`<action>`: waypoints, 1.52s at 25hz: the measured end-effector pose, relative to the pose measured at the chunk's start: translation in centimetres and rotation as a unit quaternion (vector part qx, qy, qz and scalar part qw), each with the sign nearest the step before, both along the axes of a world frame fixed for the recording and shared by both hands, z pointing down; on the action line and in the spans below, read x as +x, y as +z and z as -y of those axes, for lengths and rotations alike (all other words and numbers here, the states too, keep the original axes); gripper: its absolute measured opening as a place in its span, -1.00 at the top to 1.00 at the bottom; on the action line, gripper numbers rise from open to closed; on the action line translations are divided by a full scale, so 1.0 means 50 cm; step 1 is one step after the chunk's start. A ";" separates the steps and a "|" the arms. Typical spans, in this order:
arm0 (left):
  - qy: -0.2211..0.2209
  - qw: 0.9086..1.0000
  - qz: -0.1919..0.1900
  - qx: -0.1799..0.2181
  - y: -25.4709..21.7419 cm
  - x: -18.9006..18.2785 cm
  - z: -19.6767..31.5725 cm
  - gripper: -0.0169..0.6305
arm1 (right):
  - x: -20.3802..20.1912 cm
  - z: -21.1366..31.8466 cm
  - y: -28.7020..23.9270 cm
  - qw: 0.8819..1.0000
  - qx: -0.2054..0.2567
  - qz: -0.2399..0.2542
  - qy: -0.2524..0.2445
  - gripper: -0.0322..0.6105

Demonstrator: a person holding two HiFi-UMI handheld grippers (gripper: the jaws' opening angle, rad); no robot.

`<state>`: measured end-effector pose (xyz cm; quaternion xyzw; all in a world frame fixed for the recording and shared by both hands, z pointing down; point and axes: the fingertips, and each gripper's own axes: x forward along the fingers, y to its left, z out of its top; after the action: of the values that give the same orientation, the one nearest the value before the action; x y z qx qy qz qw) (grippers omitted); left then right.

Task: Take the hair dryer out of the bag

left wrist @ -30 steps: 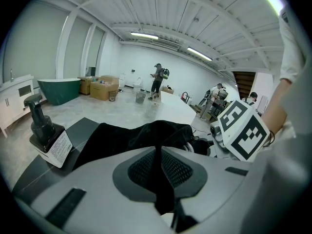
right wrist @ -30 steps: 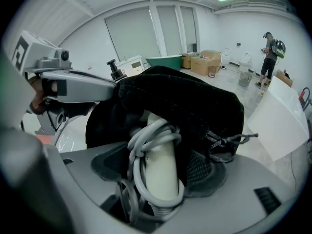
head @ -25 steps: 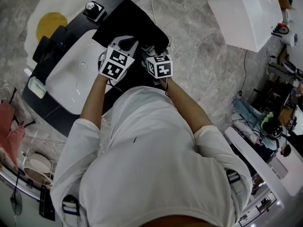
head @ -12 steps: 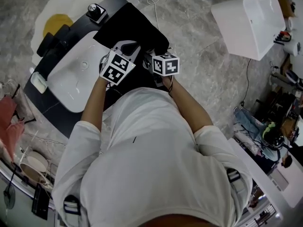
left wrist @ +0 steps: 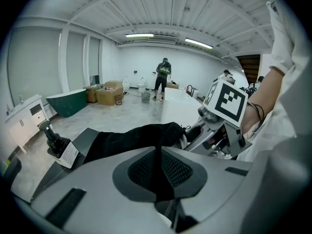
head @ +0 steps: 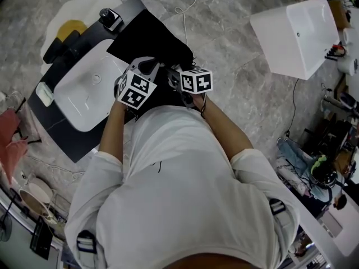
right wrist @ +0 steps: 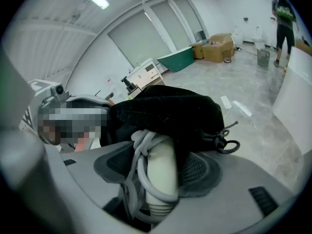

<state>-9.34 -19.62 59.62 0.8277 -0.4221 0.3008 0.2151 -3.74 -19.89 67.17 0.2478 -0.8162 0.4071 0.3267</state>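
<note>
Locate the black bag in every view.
Head view: bag upper centre, right of the sink.
Left gripper view: bag centre.
Right gripper view: bag centre, above the dryer.
Landmark: tagged black fixture, left of the bag in head and left gripper views.

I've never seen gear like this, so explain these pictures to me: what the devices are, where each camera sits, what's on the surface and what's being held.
There is no robot here. A person holds a two-jaw hand tool in each hand, and the patterned cubes are part of those tools. The head view looks down from the person's head onto the left gripper and the right gripper. The other two cameras ride on the grippers and look along their jaws. Below is a black counter with a white sink, and a black bag lies on it. The left gripper pinches the bag's cloth. The right gripper's jaws have just been closing and grip the pale hair dryer, cord wound round it, at the bag's mouth.
</note>
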 end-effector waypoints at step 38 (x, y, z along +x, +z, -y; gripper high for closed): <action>-0.093 0.995 0.034 -0.029 0.047 -0.065 -0.037 0.80 | 0.081 -0.121 -0.017 0.979 0.065 -0.026 -0.193 0.08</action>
<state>-12.60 -17.79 61.97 0.7678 -0.4953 0.3192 0.2514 0.30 -13.85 66.32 0.1172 -0.8646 0.2761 0.4030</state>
